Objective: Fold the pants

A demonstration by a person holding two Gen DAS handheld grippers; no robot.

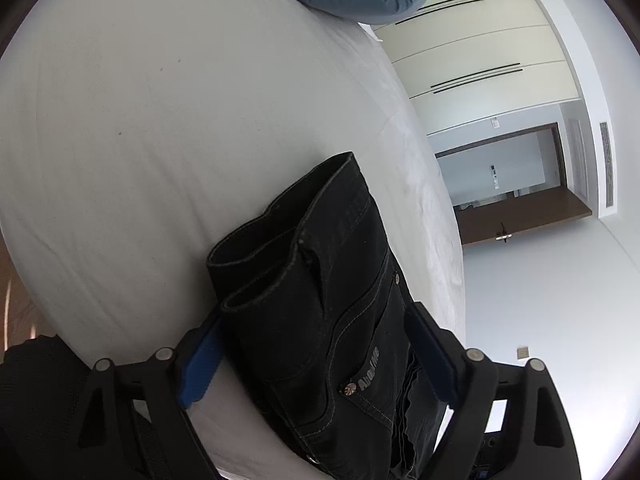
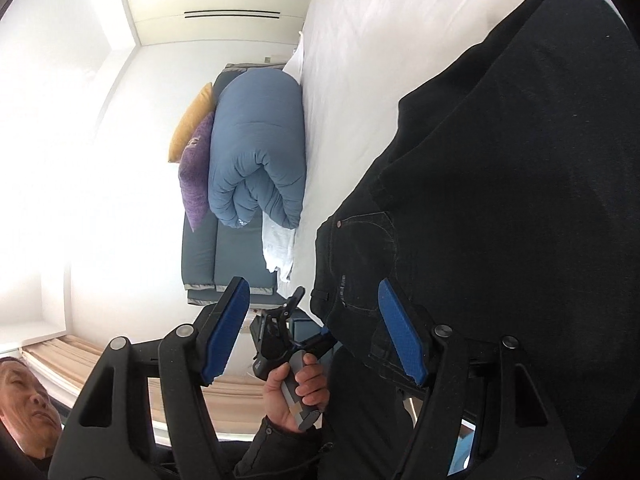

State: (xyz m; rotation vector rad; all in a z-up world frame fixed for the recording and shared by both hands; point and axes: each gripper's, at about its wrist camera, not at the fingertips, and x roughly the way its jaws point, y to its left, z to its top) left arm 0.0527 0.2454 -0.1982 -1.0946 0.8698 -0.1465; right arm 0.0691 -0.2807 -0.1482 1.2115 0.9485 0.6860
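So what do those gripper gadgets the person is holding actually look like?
Each gripper, left and right, is a black plastic frame with triangular cut-outs and round silver pivot pins. The two flat fingers carry textured blue pads. The bare hand grips a grey handle, below it a dark sleeve.

The left gripper (image 1: 316, 356) is seen with its blue-padded jaws spread wide on either side of a bundle of black jeans (image 1: 320, 300); no clamping is shown. The right gripper (image 2: 316, 332) is likewise held wide open. The left gripper's handle is grasped by the person's left hand (image 2: 296, 388).
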